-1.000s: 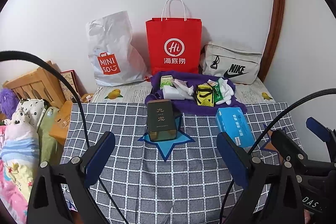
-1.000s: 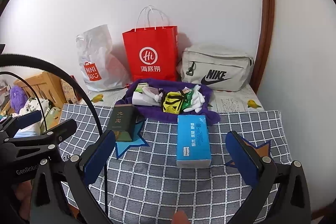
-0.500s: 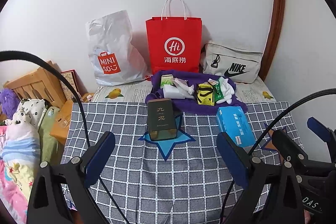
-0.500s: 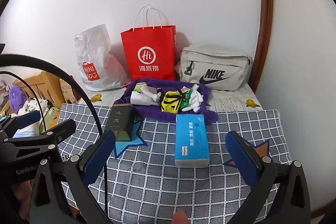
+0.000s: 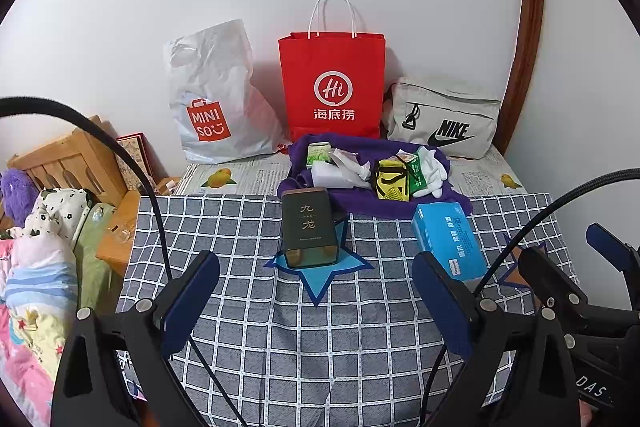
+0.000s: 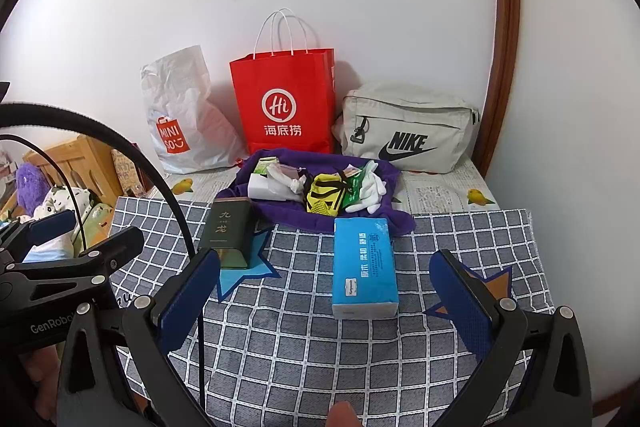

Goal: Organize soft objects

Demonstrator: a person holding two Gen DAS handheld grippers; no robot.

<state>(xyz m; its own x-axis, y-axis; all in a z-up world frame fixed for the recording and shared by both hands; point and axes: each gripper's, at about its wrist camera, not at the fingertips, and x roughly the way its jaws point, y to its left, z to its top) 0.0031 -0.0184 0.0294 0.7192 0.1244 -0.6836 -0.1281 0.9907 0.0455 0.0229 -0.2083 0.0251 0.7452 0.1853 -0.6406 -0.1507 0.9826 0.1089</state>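
A purple cloth (image 5: 360,205) (image 6: 394,217) lies at the back of the checked table, holding white gloves (image 5: 434,169) (image 6: 370,189), a yellow-black pouch (image 5: 392,181) (image 6: 324,197), a green packet (image 5: 416,173) and white wrapped items (image 5: 340,173) (image 6: 272,183). In front of it lie a blue tissue pack (image 5: 448,241) (image 6: 364,265) and a dark green tin (image 5: 310,227) (image 6: 230,233) on a blue star. My left gripper (image 5: 316,301) hangs open near the front of the table. My right gripper (image 6: 326,301) is open too, just short of the tissue pack.
Against the wall stand a white Miniso bag (image 5: 212,99), a red paper bag (image 5: 334,87) and a grey Nike bag (image 5: 444,121). Left of the table are a wooden frame (image 5: 68,155) and bedding with soft toys (image 5: 36,227). The checked tablecloth (image 5: 320,347) covers the table.
Both views have shifted slightly; the table objects sit a little lower in the frames. Nothing on the table has been moved and both grippers stay open.
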